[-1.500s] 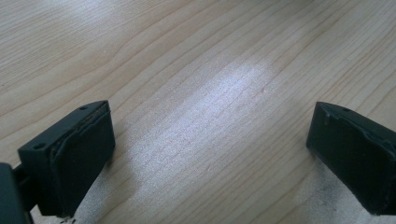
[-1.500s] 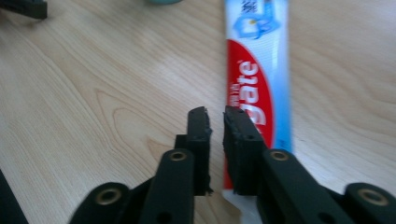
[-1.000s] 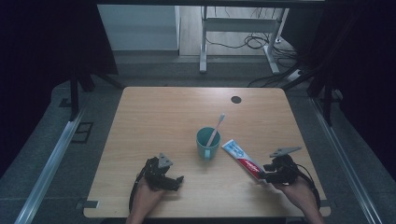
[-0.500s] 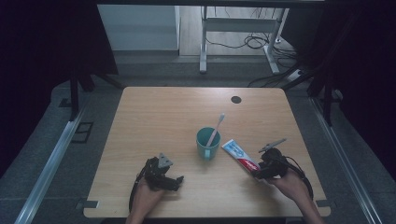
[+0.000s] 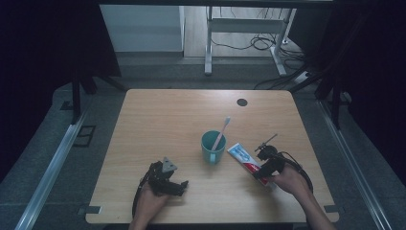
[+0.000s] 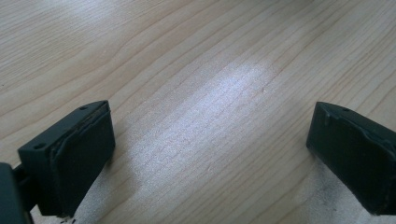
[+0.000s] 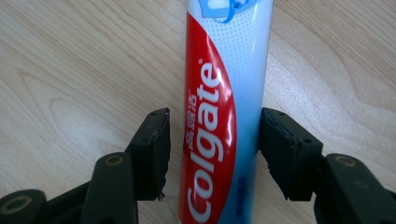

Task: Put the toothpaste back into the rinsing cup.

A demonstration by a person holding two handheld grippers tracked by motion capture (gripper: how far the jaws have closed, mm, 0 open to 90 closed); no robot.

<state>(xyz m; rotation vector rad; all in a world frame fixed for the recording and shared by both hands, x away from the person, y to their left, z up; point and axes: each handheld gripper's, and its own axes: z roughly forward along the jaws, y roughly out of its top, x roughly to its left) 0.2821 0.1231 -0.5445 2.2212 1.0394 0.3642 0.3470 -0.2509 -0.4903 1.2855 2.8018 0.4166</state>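
Toothpaste tube (image 7: 224,93), red-white, flat on table; right claw (image 7: 212,149) astride it, parted; left claw (image 6: 210,154) open.

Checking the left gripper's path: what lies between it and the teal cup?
Bare tabletop between left gripper and teal cup, seen in the high view.

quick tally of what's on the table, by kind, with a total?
Toothpaste tube: 1
Teal cup: 1
Toothbrush, standing in the cup: 1
Hand-held tongs: 2, left, right
Total: 5
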